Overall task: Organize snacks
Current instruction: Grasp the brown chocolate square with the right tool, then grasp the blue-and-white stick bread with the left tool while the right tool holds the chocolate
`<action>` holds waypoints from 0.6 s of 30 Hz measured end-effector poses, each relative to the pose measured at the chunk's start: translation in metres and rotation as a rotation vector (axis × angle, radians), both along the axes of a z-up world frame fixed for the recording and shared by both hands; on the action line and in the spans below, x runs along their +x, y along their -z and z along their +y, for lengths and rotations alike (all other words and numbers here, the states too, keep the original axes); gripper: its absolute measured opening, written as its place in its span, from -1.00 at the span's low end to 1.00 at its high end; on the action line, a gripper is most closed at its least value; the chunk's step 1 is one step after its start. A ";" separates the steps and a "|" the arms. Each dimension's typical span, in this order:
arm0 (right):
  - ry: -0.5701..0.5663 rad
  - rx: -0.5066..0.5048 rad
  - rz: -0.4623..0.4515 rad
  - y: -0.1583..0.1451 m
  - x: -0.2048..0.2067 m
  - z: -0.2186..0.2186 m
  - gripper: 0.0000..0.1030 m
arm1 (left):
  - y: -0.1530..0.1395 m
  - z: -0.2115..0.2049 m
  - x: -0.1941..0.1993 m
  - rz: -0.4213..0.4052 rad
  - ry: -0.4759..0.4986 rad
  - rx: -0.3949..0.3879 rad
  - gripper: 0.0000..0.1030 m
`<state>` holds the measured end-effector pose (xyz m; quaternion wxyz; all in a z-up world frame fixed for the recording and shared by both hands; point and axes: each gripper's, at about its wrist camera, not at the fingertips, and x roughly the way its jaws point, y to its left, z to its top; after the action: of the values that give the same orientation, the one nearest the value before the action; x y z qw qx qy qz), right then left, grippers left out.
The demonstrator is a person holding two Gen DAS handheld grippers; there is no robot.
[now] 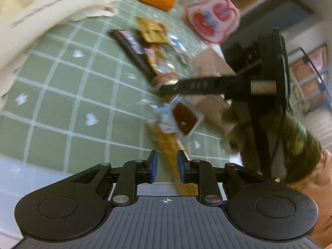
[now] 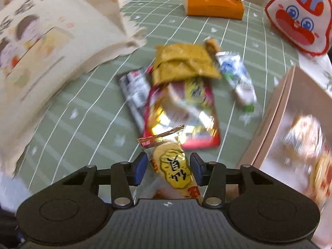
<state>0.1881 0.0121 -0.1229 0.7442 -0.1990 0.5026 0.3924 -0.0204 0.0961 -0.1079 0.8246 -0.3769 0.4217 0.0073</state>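
Note:
My left gripper [image 1: 167, 166] is shut on a long orange-brown packet [image 1: 166, 143]; a blue-white wrapper and a clear tray with a brown snack [image 1: 185, 117] are at the packet's far end. My right gripper [image 2: 169, 168] is shut on a yellow snack packet [image 2: 174, 166] with a red-edged foil end, just in front of the snack pile. The pile holds a red packet [image 2: 186, 120], a mustard packet [image 2: 182, 64], a black-and-white bar [image 2: 134, 91] and a blue-white packet [image 2: 236, 76]. In the left wrist view one of the right gripper's fingers [image 1: 186, 86] reaches over the pile.
A pink open box [image 2: 290, 108] with several snacks inside stands at the right. A cream printed bag [image 2: 51, 41] lies at the left, an orange tissue box [image 2: 213, 2] at the back, a white-and-red cartoon bag [image 2: 298, 20] back right. A green checked cloth [image 2: 83, 114] covers the table. A person's hair [image 1: 300, 155] is close by.

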 end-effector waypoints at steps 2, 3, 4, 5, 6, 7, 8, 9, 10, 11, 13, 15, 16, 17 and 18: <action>0.019 0.018 0.029 0.002 -0.010 -0.016 -0.12 | 0.000 -0.007 0.013 0.005 0.059 0.006 -0.54; 0.035 0.025 0.039 0.003 -0.014 -0.025 -0.12 | 0.001 -0.010 0.017 0.009 0.076 0.010 -0.53; 0.054 0.028 0.048 0.004 -0.017 -0.035 -0.12 | 0.001 -0.014 0.021 0.017 0.090 0.018 -0.53; 0.076 0.032 0.063 0.006 -0.018 -0.044 -0.12 | 0.003 -0.016 0.027 0.028 0.096 0.027 -0.53; 0.103 0.041 0.085 0.009 -0.019 -0.055 -0.12 | 0.006 -0.017 0.032 0.040 0.098 0.035 -0.53; 0.133 0.050 0.106 0.011 -0.020 -0.066 -0.12 | 0.008 -0.017 0.038 0.051 0.097 0.045 -0.53; 0.158 0.057 0.120 0.013 -0.022 -0.076 -0.12 | 0.009 -0.018 0.043 0.061 0.098 0.057 -0.52; 0.180 0.063 0.122 0.013 -0.025 -0.086 -0.12 | 0.010 -0.019 0.047 0.065 0.103 0.068 -0.52; 0.194 0.064 0.120 0.014 -0.028 -0.093 -0.12 | 0.011 -0.021 0.052 0.069 0.115 0.075 -0.52; 0.208 0.062 0.113 0.014 -0.032 -0.101 -0.12 | 0.011 -0.023 0.055 0.070 0.127 0.077 -0.50; 0.223 0.053 0.080 0.014 -0.042 -0.113 -0.12 | 0.010 -0.028 0.060 0.063 0.152 0.080 -0.49; 0.236 0.034 0.017 0.013 -0.052 -0.123 -0.09 | 0.009 -0.033 0.068 0.056 0.175 0.094 -0.49; 0.241 0.030 -0.007 0.012 -0.054 -0.126 -0.03 | 0.008 -0.034 0.072 0.051 0.185 0.099 -0.49; 0.249 0.023 -0.037 0.010 -0.059 -0.132 -0.01 | 0.007 -0.036 0.077 0.047 0.193 0.109 -0.49; 0.263 0.016 -0.065 0.008 -0.063 -0.136 0.04 | 0.006 -0.038 0.081 0.043 0.200 0.120 -0.49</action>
<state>0.1247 -0.1234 -0.1311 0.8066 -0.1382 0.4967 0.2890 0.0606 0.0580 -0.1140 0.8331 -0.2829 0.4734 -0.0417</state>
